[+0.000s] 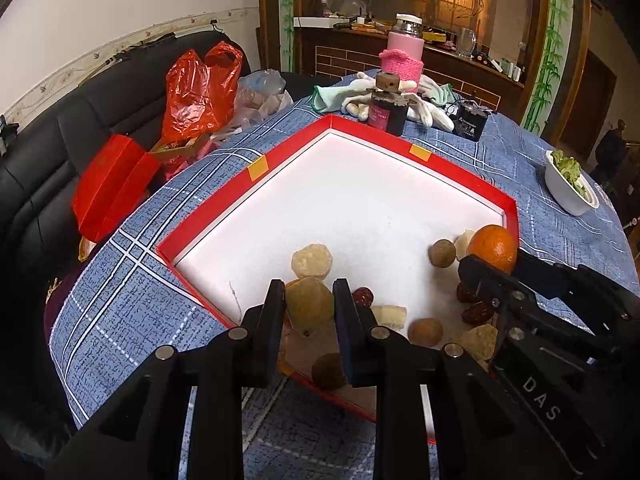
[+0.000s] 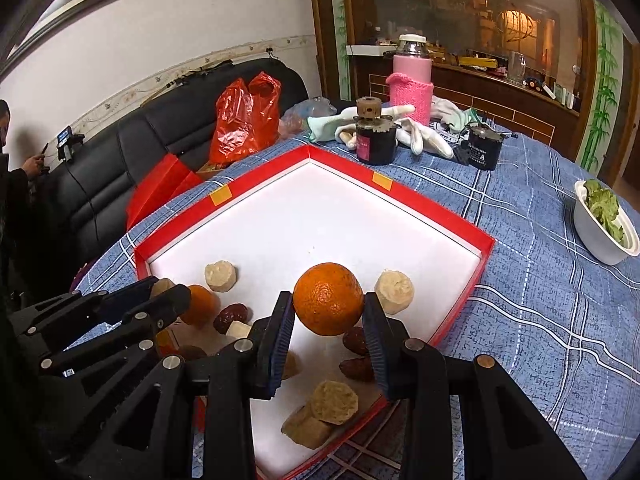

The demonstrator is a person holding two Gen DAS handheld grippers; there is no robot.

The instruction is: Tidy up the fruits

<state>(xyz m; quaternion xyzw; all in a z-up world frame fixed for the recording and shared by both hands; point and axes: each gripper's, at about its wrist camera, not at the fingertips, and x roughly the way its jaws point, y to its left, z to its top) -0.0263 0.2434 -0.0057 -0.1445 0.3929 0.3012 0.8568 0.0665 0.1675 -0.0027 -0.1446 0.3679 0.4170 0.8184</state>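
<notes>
A red tray with a white floor (image 1: 280,168) (image 2: 288,224) lies on the blue checked tablecloth. My left gripper (image 1: 309,298) is shut on a tan round pastry (image 1: 310,302) at the tray's near corner. My right gripper (image 2: 328,312) is shut on an orange (image 2: 328,298), also seen in the left wrist view (image 1: 493,247), held just above the tray floor. Another pastry (image 1: 312,261), brown balls (image 1: 442,253), red dates (image 2: 231,315) (image 2: 357,367), a second orange (image 2: 200,305) and more tan pastries (image 2: 394,291) (image 2: 334,402) lie in the tray's near part.
Behind the tray stand a dark jar (image 2: 375,142), a pink flask (image 2: 412,80), white gloves (image 2: 420,132) and a small black box (image 2: 483,148). A white bowl of green food (image 2: 604,224) sits at the right. Red bags (image 1: 200,92) lie on a black sofa at the left.
</notes>
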